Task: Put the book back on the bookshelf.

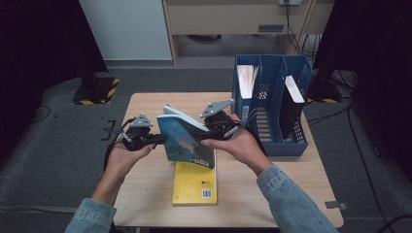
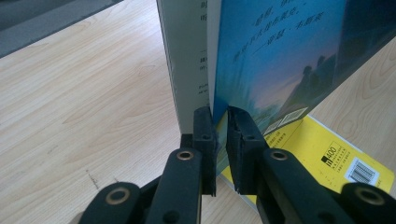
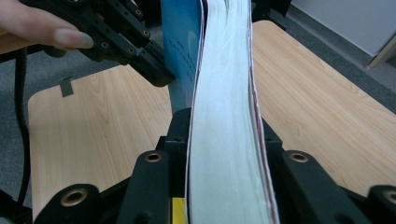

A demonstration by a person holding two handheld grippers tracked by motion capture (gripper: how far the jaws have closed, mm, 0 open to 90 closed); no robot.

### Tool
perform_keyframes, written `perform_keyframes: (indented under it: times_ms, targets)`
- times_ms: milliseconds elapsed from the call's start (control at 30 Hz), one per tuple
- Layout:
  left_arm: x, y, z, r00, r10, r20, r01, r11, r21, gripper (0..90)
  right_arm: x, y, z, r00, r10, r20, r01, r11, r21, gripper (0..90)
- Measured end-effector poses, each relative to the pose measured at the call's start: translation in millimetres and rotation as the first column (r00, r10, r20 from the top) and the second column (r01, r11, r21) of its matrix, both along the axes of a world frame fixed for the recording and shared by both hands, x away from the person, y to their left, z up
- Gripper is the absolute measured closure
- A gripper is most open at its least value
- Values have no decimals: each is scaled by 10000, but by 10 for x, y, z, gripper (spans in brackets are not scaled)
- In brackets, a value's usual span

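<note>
- The blue book (image 1: 187,138) is lifted clear of the table (image 1: 145,170), held at the centre of the high view between both grippers.
- The left gripper (image 1: 154,141) pinches the book's front cover edge; in the left gripper view its jaws stand narrow, closed on the thin blue cover (image 2: 280,60) alone.
- The right gripper (image 1: 214,130) clamps the whole page block; in the right gripper view the white page edges (image 3: 224,116) run up between its jaws, which are spread only by the book's thickness.
- Judged from this, the pick-up is done; what remains is likely carrying the book to the blue file rack (image 1: 272,97) at the upper right and slotting it in.
- The rack already holds a pale-edged book (image 1: 247,82) in its left slot and a dark book (image 1: 291,104) in its right slot; the middle slot looks free.
- A yellow book (image 1: 195,184) lies flat on the table just below the lifted one, not yet handled.
- The surface is a light wood-grain tabletop, otherwise bare.
- Around it: grey carpet, dark curtains at both sides, a hazard-striped stand foot (image 1: 97,90) at upper left, cables at upper right.
</note>
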State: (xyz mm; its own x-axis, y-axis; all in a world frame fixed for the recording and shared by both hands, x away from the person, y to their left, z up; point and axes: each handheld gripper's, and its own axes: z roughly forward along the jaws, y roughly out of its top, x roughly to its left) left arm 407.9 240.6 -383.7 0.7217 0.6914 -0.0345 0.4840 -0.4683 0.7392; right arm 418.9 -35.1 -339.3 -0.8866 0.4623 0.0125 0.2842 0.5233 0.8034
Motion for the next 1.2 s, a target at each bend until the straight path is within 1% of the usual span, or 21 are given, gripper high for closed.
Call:
perform_keyframes:
  times_ms: [200, 400, 667, 767, 833, 900, 933, 967, 1000, 1033, 1067, 1100, 1133, 1167, 1200]
  targets:
    - [-4, 3, -4, 10000, -17, 15, 17, 10000, -21, 819, 19, 22, -20, 10000, -36, 30, 36, 10000, -24, 690]
    - [-12, 4, -5, 10000, -12, 21, 12, 10000, -17, 818, 31, 46, -35, 10000, 5, -93, -5, 10000, -17, 695]
    - [-20, 3, -12, 10000, 9, 60, -8, 10000, -47, 817, 49, 51, -45, 9999, -48, -113, 48, 10000, -35, 709]
    - [-20, 14, -24, 10000, 40, 84, -39, 9999, -137, 803, 44, 49, -44, 10000, 8, -60, -8, 10000, -77, 723]
    - [-24, 19, -48, 9995, 231, 209, -225, 9993, -282, 765, 48, 41, -41, 9999, 58, -88, -59, 10000, -68, 730]
    - [-58, 21, -84, 9979, 569, 297, -556, 9976, -421, 652, 48, 34, -38, 9997, 196, -146, -197, 9998, -47, 733]
    - [-92, 21, -112, 9972, 691, 302, -677, 9966, -467, 625, 48, 31, -38, 9995, 277, -121, -278, 9996, -55, 734]
    - [-139, 28, -160, 9953, 926, 290, -913, 9949, -421, 581, 48, 29, -36, 9996, 271, -122, -272, 9996, -78, 734]
    - [-168, 37, -197, 9941, 1045, 296, -1033, 9939, -382, 535, 52, 27, -36, 9996, 238, -122, -239, 9997, -64, 734]
    - [-219, 56, -267, 9921, 1219, 304, -1206, 9918, -419, 511, 53, 28, -36, 9997, 211, -146, -211, 9998, -47, 734]
    - [-251, 64, -313, 9910, 1311, 267, -1297, 9903, -491, 488, 60, 26, -37, 9998, 183, -126, -184, 9998, -42, 735]
    - [-296, 78, -395, 9905, 1352, 258, -1339, 9898, -481, 471, 63, 26, -36, 9998, 150, -140, -150, 9999, -35, 735]
    - [-321, 82, -447, 9897, 1407, 260, -1396, 9893, -427, 454, 73, 20, -34, 9997, 120, -214, -120, 9999, -21, 735]
    - [-357, 86, -555, 9867, 1606, 235, -1602, 9869, -171, 434, 80, 19, -36, 9998, 73, -196, -73, 10000, 3, 735]
    - [-366, 92, -608, 9850, 1704, 268, -1706, 9853, 21, 417, 91, 17, -34, 9996, -35, -273, 36, 10000, 39, 736]
